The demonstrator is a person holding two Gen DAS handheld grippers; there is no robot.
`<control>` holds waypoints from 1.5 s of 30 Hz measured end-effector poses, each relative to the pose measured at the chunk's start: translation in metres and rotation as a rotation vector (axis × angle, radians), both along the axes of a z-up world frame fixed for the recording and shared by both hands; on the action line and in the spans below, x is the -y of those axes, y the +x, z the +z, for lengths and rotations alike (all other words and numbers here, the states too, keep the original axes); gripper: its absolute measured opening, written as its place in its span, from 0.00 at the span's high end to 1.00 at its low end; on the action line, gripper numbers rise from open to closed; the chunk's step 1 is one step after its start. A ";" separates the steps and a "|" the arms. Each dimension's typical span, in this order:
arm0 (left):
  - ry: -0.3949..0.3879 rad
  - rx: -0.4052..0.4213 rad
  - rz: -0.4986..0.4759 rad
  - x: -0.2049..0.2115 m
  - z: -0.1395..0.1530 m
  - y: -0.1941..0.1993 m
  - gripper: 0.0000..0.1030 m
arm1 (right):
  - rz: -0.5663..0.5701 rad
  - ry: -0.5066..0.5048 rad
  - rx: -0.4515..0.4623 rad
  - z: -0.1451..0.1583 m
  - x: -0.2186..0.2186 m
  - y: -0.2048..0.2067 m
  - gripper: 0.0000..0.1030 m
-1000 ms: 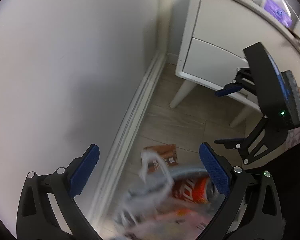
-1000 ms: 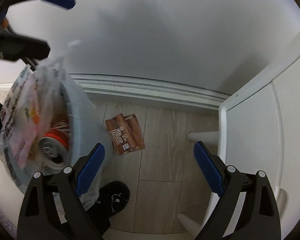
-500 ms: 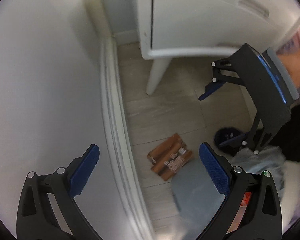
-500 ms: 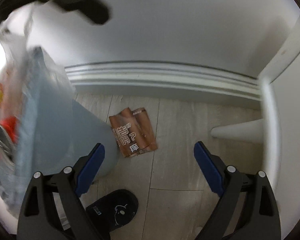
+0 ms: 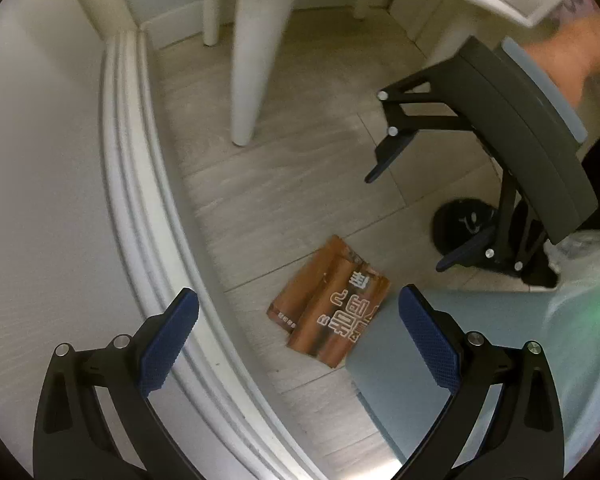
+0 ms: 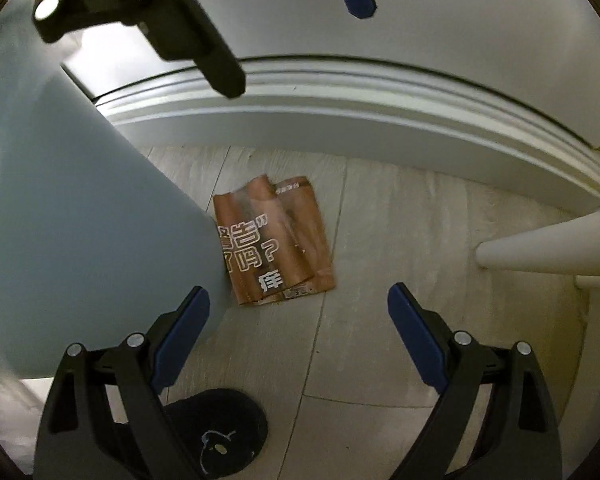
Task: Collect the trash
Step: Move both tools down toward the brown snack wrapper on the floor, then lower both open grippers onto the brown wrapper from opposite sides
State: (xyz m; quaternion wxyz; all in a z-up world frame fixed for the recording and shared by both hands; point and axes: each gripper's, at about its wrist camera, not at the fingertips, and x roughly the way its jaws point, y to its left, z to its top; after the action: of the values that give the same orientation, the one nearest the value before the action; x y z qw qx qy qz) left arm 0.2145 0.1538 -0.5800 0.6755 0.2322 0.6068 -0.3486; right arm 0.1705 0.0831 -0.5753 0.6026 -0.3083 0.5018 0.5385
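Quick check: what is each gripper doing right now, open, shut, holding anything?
Left gripper: open, empty, above the brown wrapper.
Right gripper: open, empty, also facing the wrapper.

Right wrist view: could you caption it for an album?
Open right gripper hovers above a brown wrapper on the floor beside a pale blue bin.

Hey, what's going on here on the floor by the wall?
A person is picking up trash with a handheld claw in each hand. A flattened brown wrapper lies on the floor beside a pale blue bin, near the baseboard. The right claw is open and empty, pointed at the wrapper. The left claw is open too, holding nothing. The wrapper is not yet picked up.
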 end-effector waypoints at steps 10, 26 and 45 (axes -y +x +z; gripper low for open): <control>-0.060 -0.040 -0.102 0.009 -0.045 -0.007 0.06 | 0.130 0.046 -0.021 -0.030 -0.016 -0.023 0.15; -0.005 -0.133 -0.244 0.014 -0.119 -0.026 0.06 | 0.206 0.045 -0.005 -0.093 -0.026 -0.026 0.15; -0.016 -0.193 -0.231 0.005 -0.162 -0.022 0.06 | 0.184 0.083 0.026 -0.114 -0.021 -0.019 0.15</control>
State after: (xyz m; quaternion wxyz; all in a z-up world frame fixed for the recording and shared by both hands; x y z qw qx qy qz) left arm 0.1921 0.1489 -0.7422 0.5713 0.2607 0.6354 -0.4494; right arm 0.1519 0.1039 -0.6894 0.5695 -0.3348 0.4405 0.6079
